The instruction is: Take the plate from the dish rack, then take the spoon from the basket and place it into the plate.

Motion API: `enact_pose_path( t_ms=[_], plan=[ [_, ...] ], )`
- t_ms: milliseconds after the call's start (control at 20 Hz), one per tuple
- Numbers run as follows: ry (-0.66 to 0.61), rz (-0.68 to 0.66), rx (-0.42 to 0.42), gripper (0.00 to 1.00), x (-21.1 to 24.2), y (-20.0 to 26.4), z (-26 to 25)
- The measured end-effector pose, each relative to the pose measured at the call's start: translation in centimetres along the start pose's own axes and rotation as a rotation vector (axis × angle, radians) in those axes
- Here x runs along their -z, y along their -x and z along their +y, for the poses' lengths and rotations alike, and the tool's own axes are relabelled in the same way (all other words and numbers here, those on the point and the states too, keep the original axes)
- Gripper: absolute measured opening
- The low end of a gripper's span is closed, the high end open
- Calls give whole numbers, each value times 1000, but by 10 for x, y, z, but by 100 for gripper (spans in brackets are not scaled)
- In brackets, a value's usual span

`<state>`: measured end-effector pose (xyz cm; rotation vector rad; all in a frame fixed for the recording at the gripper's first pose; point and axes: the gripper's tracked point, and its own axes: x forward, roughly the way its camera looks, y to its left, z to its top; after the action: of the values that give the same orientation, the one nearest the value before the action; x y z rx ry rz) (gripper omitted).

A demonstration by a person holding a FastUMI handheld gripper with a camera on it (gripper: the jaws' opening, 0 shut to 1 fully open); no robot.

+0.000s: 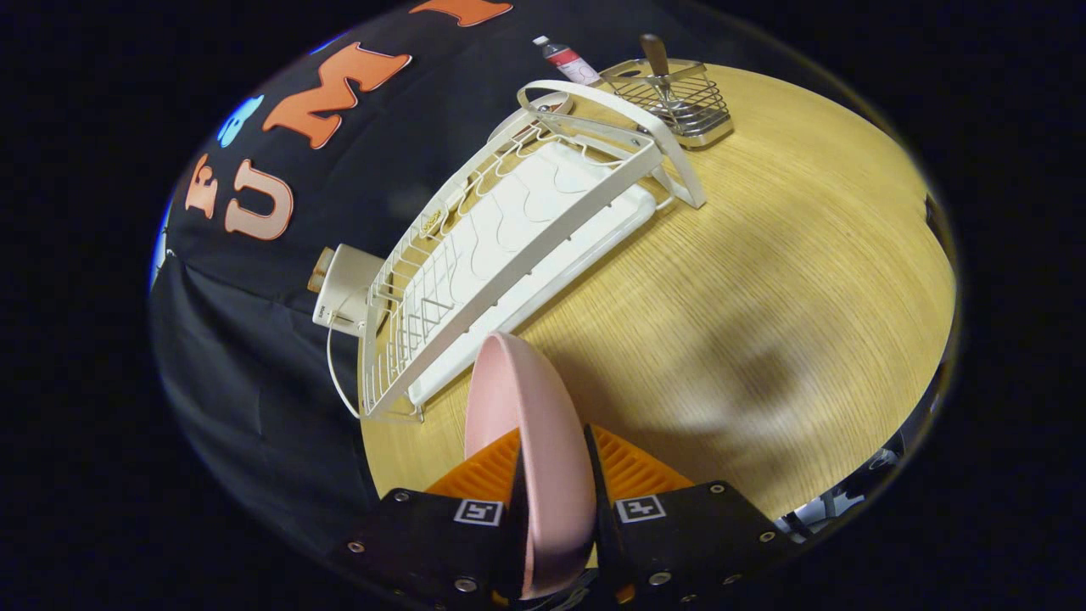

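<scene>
Pink, the plate (534, 441) stands on edge between our gripper's (556, 509) fingers, both pressing on it, held above the wooden table (764, 297). Just beyond we see the white dish rack (509, 246); farther off, the wire basket (679, 102) holding the spoon (657, 64).

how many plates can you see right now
1: the pink plate stands on edge between the fingers of the gripper, which are shut on it, just in front of the dish rack. No plate shows in the rack.
</scene>
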<state>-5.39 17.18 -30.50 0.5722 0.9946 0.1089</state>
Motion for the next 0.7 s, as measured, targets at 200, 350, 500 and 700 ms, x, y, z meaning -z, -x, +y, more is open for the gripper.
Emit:
enact_pose_path(
  t_ms=[200, 350, 500, 700],
  plan=[
    [-17, -6, 8, 42, -9, 12, -14],
    [-11, -52, 43, 50, -28, 24, -34],
    [58, -176, 145, 69, -74, 46, -70],
    [206, -403, 263, 85, -155, 84, -96]
  ],
)
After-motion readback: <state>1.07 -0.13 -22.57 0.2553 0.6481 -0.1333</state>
